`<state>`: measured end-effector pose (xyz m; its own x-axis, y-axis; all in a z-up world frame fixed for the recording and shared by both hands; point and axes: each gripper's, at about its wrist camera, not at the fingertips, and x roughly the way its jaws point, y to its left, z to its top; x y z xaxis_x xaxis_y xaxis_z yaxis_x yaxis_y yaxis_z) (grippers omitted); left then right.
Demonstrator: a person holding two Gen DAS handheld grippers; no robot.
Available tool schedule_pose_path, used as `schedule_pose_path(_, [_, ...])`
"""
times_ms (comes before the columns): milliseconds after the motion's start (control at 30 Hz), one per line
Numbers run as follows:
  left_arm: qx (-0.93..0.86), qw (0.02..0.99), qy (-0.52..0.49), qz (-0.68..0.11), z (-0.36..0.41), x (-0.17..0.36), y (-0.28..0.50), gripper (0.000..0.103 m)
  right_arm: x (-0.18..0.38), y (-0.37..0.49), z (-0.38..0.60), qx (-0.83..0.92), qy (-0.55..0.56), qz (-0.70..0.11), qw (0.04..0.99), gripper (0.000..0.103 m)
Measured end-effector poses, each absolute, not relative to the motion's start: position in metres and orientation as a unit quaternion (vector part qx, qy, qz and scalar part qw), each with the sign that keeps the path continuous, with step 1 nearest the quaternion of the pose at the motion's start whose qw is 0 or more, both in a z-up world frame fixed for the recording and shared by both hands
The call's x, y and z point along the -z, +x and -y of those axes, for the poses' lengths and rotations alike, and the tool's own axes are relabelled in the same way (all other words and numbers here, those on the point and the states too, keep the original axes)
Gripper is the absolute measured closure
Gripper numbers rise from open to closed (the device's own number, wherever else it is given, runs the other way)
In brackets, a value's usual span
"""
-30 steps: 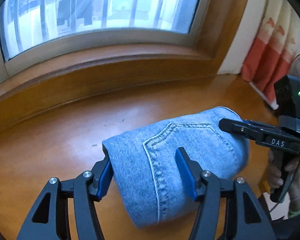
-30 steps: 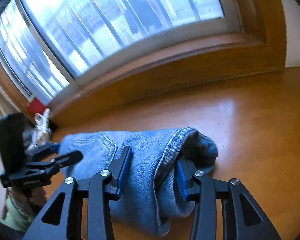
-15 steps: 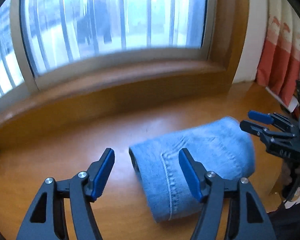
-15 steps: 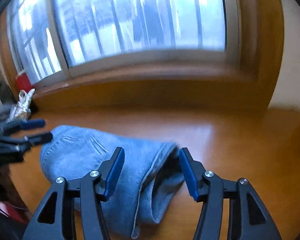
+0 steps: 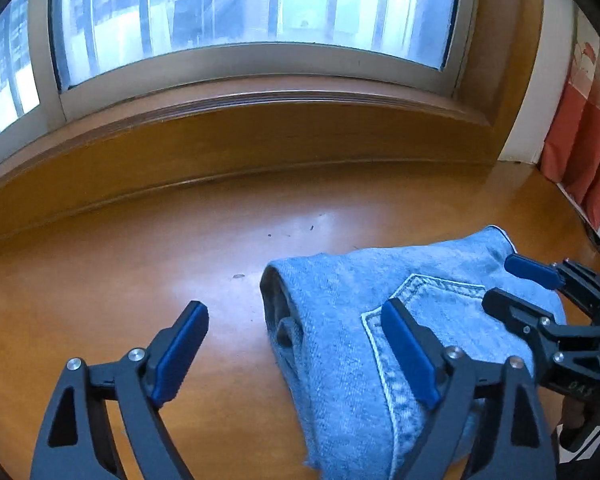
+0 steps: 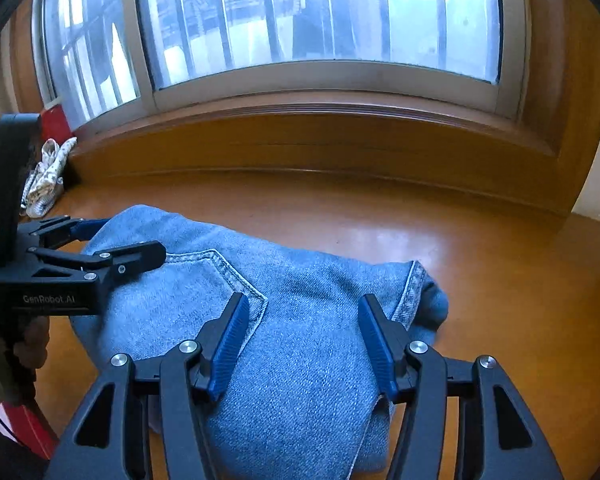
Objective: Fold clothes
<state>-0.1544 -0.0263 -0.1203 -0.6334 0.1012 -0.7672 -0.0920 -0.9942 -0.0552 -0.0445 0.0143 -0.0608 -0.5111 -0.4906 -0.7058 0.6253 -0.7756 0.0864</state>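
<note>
A folded bundle of light blue jeans [image 5: 340,320] lies on the wooden sill, back pocket up; it also shows in the right wrist view [image 6: 300,320]. My left gripper [image 5: 296,344] is open and empty, hovering over the bundle's left end, its right finger over the pocket. My right gripper [image 6: 300,336] is open and empty, just above the bundle's right half. The right gripper shows at the right edge of the left wrist view [image 5: 516,284], and the left gripper at the left of the right wrist view [image 6: 128,240], both open.
The orange-brown wooden sill [image 5: 140,264] runs under a wide window [image 5: 260,20]. A red and white curtain [image 5: 584,120] hangs at the right. A patterned cloth [image 6: 44,176] and a red object [image 6: 56,124] sit in the far left corner.
Both grippers let go of the jeans, opened and drew back a little above the bundle. The bundle now rests on the sill.
</note>
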Motion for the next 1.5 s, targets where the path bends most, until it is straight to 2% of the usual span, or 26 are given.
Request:
schedule_pose_path(267, [-0.918, 0.042, -0.394, -0.011, 0.033, 0.077, -0.119, 0.017, 0.020, -0.020, -0.020, 0.875, 0.344, -0.075, 0.332, 0.047])
schedule_pose_path(400, [-0.903, 0.036, -0.427, -0.003, 0.036, 0.096, -0.119, 0.014, 0.025, -0.011, -0.016, 0.863, 0.361, -0.078, 0.346, 0.047])
schedule_pose_path(633, [-0.896, 0.043, -0.442, 0.028, 0.046, 0.115, -0.119, 0.013, 0.049, 0.003, -0.004, 0.872, 0.339, -0.154, 0.316, 0.047])
schedule_pose_path(767, [-0.894, 0.059, -0.439, 0.062, 0.057, 0.111, -0.112, 0.017, 0.041, 0.003, -0.018, 0.871, 0.353, -0.118, 0.320, 0.047])
schedule_pose_path(867, [-0.892, 0.096, -0.434, 0.085, 0.064, 0.099, -0.102, 0.016, 0.025, 0.004, -0.042, 0.873, 0.357, -0.049, 0.327, 0.044])
schedule_pose_path(933, [-0.886, 0.131, -0.433, 0.096, 0.065, 0.093, -0.095, 0.016, 0.017, 0.002, -0.060, 0.868, 0.368, 0.013, 0.332, 0.026])
schedule_pose_path(1067, [-0.878, 0.163, -0.442, 0.089, 0.056, 0.097, -0.095, 0.016, 0.021, -0.013, -0.079, 0.843, 0.406, 0.094, 0.341, 0.023])
schedule_pose_path(1233, [-0.859, 0.168, -0.473, 0.104, 0.045, 0.117, -0.107, 0.016, 0.044, -0.021, -0.070, 0.827, 0.457, 0.082, 0.318, 0.023])
schedule_pose_path(1500, [-0.850, 0.160, -0.487, 0.123, 0.038, 0.132, -0.113, 0.014, 0.075, -0.035, -0.048, 0.793, 0.489, 0.063, 0.357, 0.023])
